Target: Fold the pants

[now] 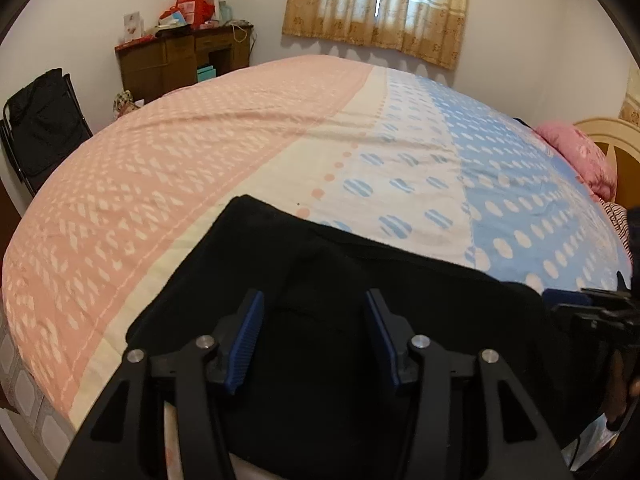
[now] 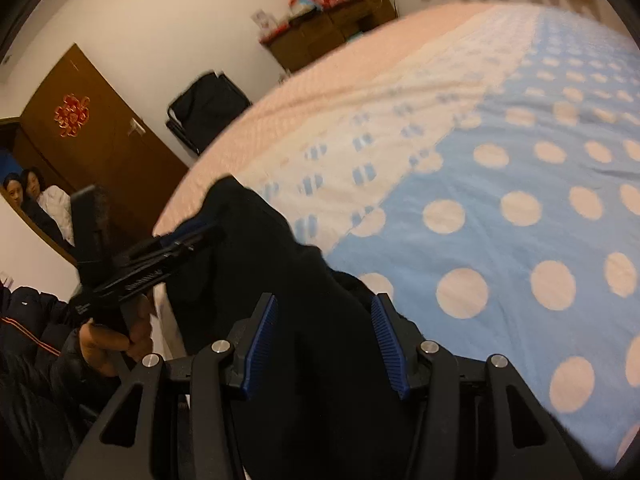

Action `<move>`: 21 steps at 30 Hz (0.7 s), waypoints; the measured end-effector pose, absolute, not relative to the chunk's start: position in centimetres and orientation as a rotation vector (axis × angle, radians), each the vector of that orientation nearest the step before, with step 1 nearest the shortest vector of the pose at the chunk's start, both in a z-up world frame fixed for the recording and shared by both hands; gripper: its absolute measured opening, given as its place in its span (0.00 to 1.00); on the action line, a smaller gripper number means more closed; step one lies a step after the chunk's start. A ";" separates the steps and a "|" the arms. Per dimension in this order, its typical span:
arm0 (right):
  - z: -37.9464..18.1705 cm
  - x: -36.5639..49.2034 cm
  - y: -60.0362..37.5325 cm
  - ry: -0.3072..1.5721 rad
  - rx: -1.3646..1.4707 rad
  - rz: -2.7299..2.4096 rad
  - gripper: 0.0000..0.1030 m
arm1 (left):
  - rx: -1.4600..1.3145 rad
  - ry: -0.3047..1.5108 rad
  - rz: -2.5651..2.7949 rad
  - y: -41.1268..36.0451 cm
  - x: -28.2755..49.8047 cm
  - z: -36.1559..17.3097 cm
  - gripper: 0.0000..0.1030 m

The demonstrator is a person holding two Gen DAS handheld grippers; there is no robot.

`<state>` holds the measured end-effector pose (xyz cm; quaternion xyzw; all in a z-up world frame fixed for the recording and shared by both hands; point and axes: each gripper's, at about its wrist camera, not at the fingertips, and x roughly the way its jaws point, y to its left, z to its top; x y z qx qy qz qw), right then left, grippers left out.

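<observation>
Black pants (image 1: 360, 280) lie folded at the near edge of the bed (image 1: 200, 160). My left gripper (image 1: 314, 320) is open, its blue pads apart above the dark cloth. My right gripper (image 2: 324, 328) is also open, with a raised hump of the pants (image 2: 280, 260) between and ahead of its fingers. The right gripper also shows in the left wrist view (image 1: 592, 308) at the pants' right corner. The left gripper shows in the right wrist view (image 2: 176, 244) at the pants' far end, held by a hand. Whether either pad touches cloth is unclear.
The bed cover is pink on the left, cream in the middle, blue with pale dots on the right (image 2: 520, 200). A pink pillow (image 1: 576, 156) and headboard are at right. A wooden desk (image 1: 180, 60), a black folding chair (image 1: 44, 120) and a brown door (image 2: 92, 140) stand beyond.
</observation>
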<state>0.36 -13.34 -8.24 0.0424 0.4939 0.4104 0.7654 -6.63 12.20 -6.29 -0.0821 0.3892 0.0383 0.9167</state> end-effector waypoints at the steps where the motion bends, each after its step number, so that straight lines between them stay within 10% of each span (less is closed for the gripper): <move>1: -8.4 0.1 -13.2 1.097 0.083 0.919 0.50 | -0.164 0.798 0.078 12.2 -6.7 -6.4 0.52; 21: -10.4 0.8 -7.0 1.127 0.241 1.028 0.53 | -0.132 0.798 0.075 11.1 -6.3 -7.1 0.63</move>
